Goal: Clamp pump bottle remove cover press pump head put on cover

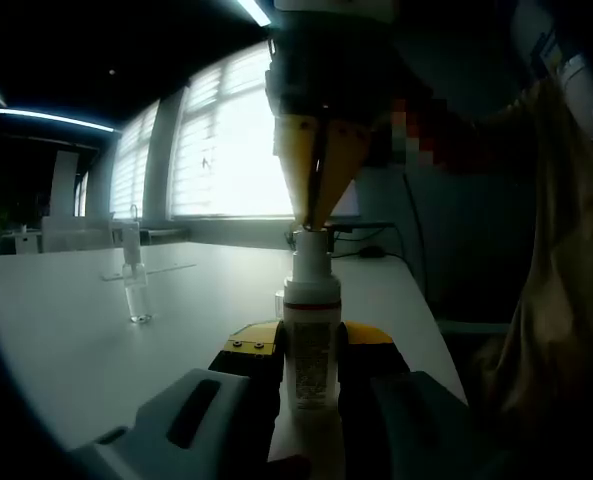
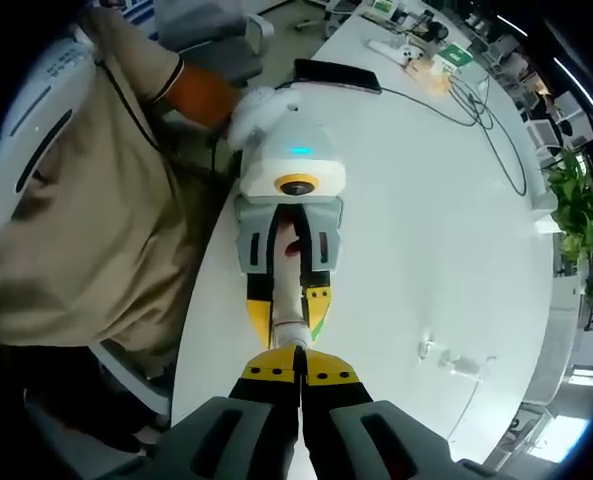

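A white pump bottle [image 1: 309, 320] stands upright on the white table [image 1: 96, 340], with my left gripper [image 1: 311, 350] shut on its body. My right gripper [image 1: 313, 222] comes down from above, its yellow fingertips shut together and touching the top of the pump head [image 1: 309, 245]. In the right gripper view my right gripper [image 2: 298, 368] points down at the pump head [image 2: 294, 335], and the left gripper [image 2: 288, 305] clamps the bottle [image 2: 288, 285] from the far side. The clear cover [image 1: 136, 288] stands on the table to the left, also seen as the cover [image 2: 444, 360].
A person in a tan shirt [image 2: 96, 220] stands at the table's edge [image 2: 201, 300]. A black flat device [image 2: 336, 75], cables [image 2: 496, 130] and small items lie at the far end. Bright windows [image 1: 226, 150] are behind the table.
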`<state>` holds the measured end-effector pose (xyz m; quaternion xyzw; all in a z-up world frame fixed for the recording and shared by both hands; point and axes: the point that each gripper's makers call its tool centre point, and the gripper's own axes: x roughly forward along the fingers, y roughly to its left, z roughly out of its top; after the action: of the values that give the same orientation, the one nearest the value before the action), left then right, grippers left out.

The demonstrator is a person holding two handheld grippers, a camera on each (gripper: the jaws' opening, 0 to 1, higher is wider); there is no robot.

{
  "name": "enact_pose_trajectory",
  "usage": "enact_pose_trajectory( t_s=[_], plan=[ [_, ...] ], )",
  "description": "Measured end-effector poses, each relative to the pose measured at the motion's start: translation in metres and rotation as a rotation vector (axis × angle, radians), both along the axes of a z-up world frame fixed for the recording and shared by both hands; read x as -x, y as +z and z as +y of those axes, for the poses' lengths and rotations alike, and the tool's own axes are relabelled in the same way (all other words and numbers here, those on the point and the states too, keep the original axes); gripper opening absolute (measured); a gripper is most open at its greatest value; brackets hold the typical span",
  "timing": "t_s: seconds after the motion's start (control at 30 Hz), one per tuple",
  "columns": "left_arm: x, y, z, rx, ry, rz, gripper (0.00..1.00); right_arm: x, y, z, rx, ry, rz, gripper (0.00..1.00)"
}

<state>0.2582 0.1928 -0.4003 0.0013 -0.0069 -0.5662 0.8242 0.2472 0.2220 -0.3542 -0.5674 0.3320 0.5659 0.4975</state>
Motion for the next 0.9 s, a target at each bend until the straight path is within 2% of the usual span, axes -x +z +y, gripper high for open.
enact_pose_trajectory(
  t_s=[0.9],
  plan=[
    [-0.002,-0.0002,0.0009,0.001,0.0,0.001,0.12,0.0,-0.0075,-0.0005,0.059,-0.016,0.019,0.0]
  ],
)
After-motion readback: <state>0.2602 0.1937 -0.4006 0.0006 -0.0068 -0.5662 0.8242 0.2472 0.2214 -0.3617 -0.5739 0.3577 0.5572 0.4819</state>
